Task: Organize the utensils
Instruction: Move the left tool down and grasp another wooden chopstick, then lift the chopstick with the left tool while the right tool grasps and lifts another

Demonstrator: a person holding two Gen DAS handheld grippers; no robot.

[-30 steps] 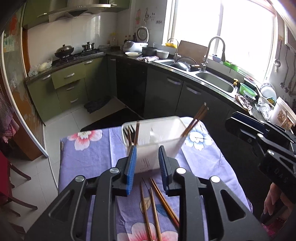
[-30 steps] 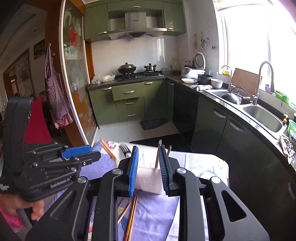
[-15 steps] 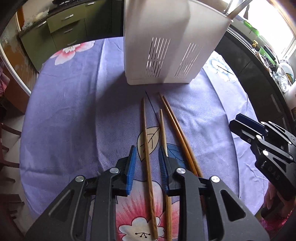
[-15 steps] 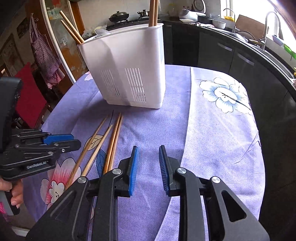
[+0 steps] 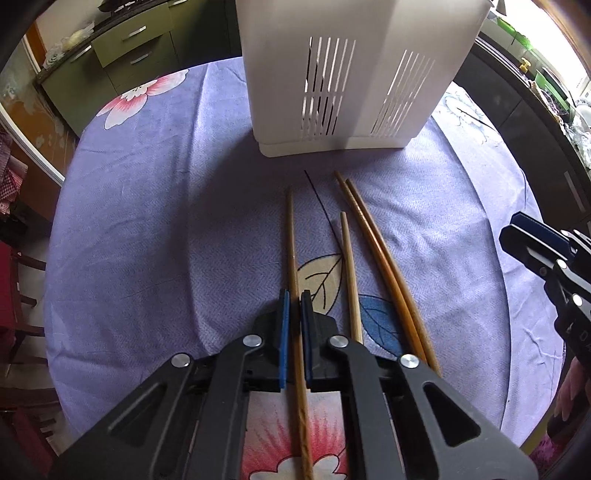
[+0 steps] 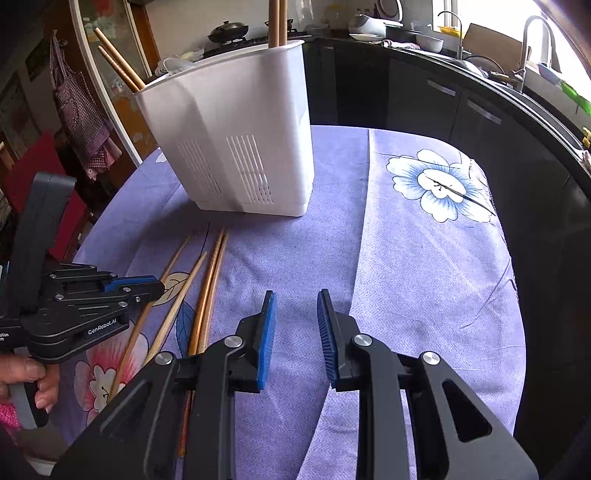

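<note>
A home kitchen: sink faucet (image 6: 532,40), stove with wok (image 6: 227,30) (green cabinets (image 5: 136,37)).

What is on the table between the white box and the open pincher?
Only bare purple tablecloth lies between the white box and the open right gripper, as the right wrist view shows; the chopsticks lie off to the left.

The left gripper (image 5: 294,295) sits low and points toward the far side, its 2 blue-padded jaws drawn nearly together with only a thin gap. The right gripper (image 6: 294,325) hovers to its right, jaws spread wide, pads (image 6: 269,325) facing each other. A hand (image 6: 26,380) grips the left gripper's handle.
</note>
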